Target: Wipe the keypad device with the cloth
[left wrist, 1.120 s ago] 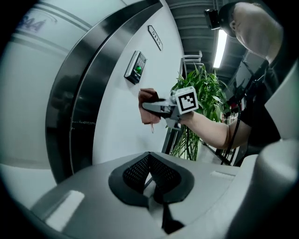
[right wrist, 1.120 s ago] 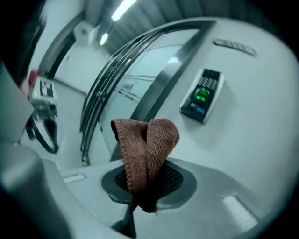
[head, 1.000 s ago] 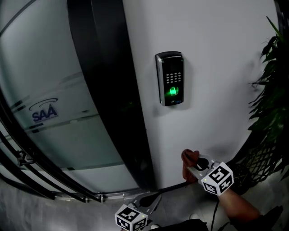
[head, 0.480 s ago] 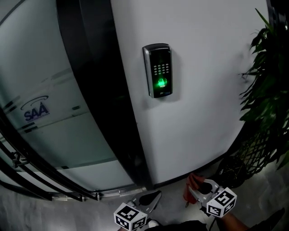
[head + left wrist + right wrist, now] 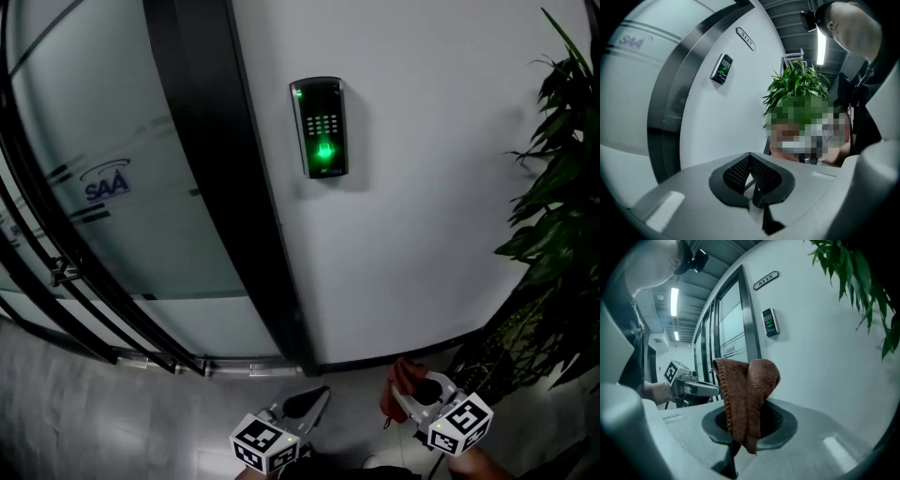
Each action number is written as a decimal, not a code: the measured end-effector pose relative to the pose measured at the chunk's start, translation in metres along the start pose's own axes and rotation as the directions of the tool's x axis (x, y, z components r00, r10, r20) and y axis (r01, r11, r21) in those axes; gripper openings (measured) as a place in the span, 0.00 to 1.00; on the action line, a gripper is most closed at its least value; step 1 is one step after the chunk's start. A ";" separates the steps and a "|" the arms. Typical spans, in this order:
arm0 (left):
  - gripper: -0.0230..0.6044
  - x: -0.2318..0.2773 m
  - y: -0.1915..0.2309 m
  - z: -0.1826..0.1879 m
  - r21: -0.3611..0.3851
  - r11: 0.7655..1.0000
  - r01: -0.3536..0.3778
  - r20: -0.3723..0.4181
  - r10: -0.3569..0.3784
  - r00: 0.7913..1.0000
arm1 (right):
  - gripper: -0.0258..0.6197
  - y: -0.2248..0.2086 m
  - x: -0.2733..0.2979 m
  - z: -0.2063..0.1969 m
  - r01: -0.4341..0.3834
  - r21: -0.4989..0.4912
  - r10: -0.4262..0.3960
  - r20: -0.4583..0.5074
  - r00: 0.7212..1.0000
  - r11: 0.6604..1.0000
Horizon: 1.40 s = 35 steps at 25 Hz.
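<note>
Clamping the rust-brown knitted cloth, my right tool hangs low; the black keypad device stands upright well above, slightly left; left tool closed, empty.

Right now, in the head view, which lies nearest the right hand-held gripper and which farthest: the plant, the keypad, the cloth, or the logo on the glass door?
1. Cloth: clamped in the right hand-held gripper itself.
2. Plant: just to its right.
3. Keypad: higher up, on the white wall.
4. Logo: far left, on the glass door.
</note>
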<state>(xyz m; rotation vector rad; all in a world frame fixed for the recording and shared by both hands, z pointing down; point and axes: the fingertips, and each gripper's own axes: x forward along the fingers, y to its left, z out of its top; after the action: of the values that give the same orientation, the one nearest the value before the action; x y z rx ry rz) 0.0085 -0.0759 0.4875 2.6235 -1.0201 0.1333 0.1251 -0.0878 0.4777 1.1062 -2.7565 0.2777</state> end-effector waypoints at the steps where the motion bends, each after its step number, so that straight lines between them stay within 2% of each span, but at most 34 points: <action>1: 0.06 -0.002 -0.008 -0.005 -0.005 1.000 -0.018 -0.001 0.018 1.000 | 0.12 0.001 -0.006 -0.004 -0.017 -0.003 0.017 -0.003 1.000 1.000; 5: 0.06 -0.007 -0.032 -0.030 -0.016 0.998 -0.056 -0.022 0.055 0.998 | 0.12 0.001 -0.021 -0.022 -0.056 -0.013 0.056 -0.016 0.998 0.998; 10: 0.06 -0.015 -0.046 -0.028 -0.004 1.000 -0.027 -0.024 0.027 0.999 | 0.12 0.008 -0.030 -0.024 -0.033 0.008 0.033 0.008 0.999 0.999; 16: 0.06 -0.032 -0.034 -0.013 0.039 0.999 0.023 -0.017 -0.023 1.000 | 0.12 0.026 -0.019 -0.015 0.024 -0.004 -0.023 0.030 0.999 1.000; 26: 0.06 -0.042 -0.018 -0.009 0.055 0.994 0.094 -0.014 -0.093 0.996 | 0.12 0.049 -0.012 -0.020 0.081 -0.008 -0.081 0.013 0.997 0.997; 35: 0.06 -0.044 -0.014 -0.007 0.056 0.992 0.110 -0.013 -0.110 0.994 | 0.12 0.051 -0.009 -0.022 0.092 -0.006 -0.092 0.003 0.996 0.996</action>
<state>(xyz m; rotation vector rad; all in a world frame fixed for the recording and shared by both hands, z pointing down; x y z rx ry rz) -0.0140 -0.0356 0.4814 2.7203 -0.8786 0.1509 0.0977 -0.0410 0.4911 1.2286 -2.6972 0.2561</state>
